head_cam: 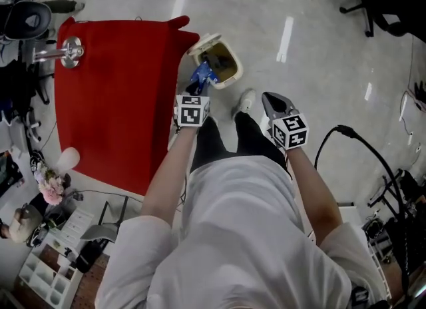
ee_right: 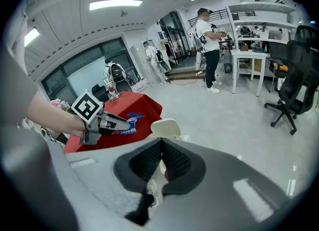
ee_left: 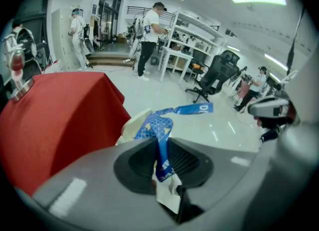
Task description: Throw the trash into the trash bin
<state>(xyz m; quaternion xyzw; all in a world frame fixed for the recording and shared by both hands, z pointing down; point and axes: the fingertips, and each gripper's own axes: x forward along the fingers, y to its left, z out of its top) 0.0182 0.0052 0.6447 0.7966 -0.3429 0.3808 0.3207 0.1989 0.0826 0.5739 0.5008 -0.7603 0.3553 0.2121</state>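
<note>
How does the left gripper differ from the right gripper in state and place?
The left gripper is clamped on a blue wrapper; the right gripper is shut on nothing. The left gripper's tip is by the trash bin; the right gripper is farther from it. Both point downward.

Bin (head_cam: 235,72) just right of table (head_cam: 113,101); wrapper (head_cam: 202,74) over bin edge.

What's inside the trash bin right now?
The trash bin is open: dark brownish interior, no distinct item visible. The blue wrapper, clamped in the left claw, overlaps the opening's left edge and hides that part; the bottom is too dark to read.
</note>
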